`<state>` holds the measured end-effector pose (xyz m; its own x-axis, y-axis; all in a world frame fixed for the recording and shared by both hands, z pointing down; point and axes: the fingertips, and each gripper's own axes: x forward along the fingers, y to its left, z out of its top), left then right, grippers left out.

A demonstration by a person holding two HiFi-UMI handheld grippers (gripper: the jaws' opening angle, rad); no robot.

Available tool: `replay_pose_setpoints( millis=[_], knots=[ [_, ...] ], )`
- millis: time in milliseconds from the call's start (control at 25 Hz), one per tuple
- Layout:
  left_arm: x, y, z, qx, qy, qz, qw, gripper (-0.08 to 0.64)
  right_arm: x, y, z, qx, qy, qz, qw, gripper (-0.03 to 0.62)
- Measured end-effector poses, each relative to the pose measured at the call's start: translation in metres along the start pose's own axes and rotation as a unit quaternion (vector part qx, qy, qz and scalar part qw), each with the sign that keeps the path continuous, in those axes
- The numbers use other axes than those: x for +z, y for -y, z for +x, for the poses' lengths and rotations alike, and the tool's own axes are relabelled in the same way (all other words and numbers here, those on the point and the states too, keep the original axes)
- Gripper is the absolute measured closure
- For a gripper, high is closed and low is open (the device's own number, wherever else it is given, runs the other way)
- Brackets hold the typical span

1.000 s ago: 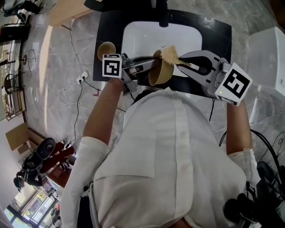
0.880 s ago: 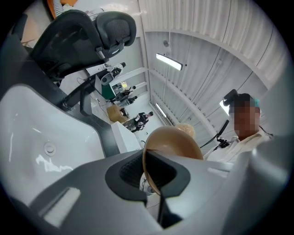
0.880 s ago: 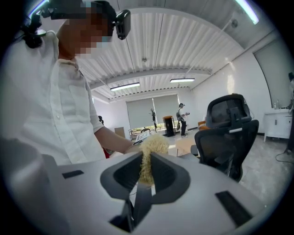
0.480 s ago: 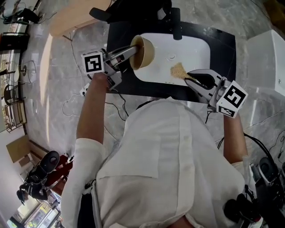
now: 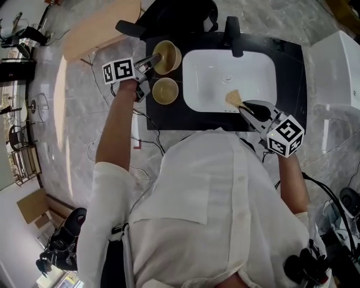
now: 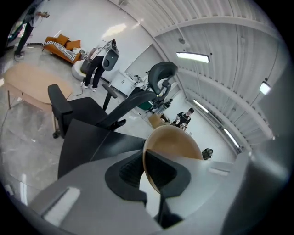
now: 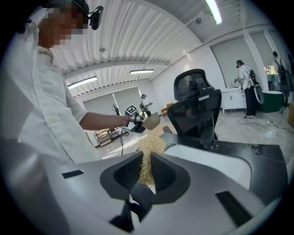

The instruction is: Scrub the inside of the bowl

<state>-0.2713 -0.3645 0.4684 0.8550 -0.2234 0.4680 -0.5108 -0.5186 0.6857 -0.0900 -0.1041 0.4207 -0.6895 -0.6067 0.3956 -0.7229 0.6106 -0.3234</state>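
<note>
My left gripper (image 5: 154, 61) is shut on the rim of a tan bowl (image 5: 167, 56), at the far left end of the black counter (image 5: 287, 53). In the left gripper view the bowl (image 6: 177, 142) tilts, its rim pinched between the jaws of the left gripper (image 6: 148, 169). A second tan bowl (image 5: 165, 91) stands on the counter just in front of it. My right gripper (image 5: 241, 103) is shut on a straw-coloured scrubber (image 5: 233, 98) over the front edge of the white sink (image 5: 208, 73). The scrubber (image 7: 147, 153) sticks out past the right gripper (image 7: 146, 176).
A black faucet (image 5: 233, 29) stands behind the sink. A black office chair (image 5: 169, 17) sits beyond the counter, with a wooden table (image 5: 95, 22) to its left. A white cabinet (image 5: 340, 62) is at the right. Cables lie on the marble floor (image 5: 84, 129).
The left gripper carried the bowl from in front of the sink out to the counter's left end. The right gripper with the scrubber dropped lower, to the sink's front edge.
</note>
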Motion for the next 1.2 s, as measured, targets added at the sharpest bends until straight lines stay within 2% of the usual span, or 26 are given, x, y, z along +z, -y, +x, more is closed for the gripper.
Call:
replay_pose_setpoints(
  millis=[200,320,440,800,1040,1200],
  knots=[
    [-0.012,-0.065,0.014,0.079,-0.043,0.007,0.9959,0.547,-0.006,-0.011,0.011,-0.040,-0.005,0.015,0.999,0.545],
    [-0.018,-0.092,0.030,0.108,-0.071,0.015,0.9915,0.547,-0.011,-0.017,0.012,-0.067,-0.005,0.028,0.997,0.545],
    [-0.023,-0.115,0.038,0.137,-0.086,0.023,0.9866,0.546,-0.015,-0.017,0.018,-0.078,-0.009,0.032,0.996,0.545],
    [-0.038,-0.146,0.056,0.175,-0.127,0.042,0.9755,0.546,-0.019,-0.025,0.019,-0.110,-0.018,0.046,0.993,0.545],
    [-0.041,-0.156,0.058,0.192,-0.134,0.046,0.9710,0.542,-0.021,-0.028,0.023,-0.109,-0.025,0.051,0.992,0.545],
    [-0.041,-0.158,0.057,0.194,-0.129,0.044,0.9714,0.540,-0.021,-0.028,0.027,-0.103,-0.029,0.052,0.993,0.545]
  ],
)
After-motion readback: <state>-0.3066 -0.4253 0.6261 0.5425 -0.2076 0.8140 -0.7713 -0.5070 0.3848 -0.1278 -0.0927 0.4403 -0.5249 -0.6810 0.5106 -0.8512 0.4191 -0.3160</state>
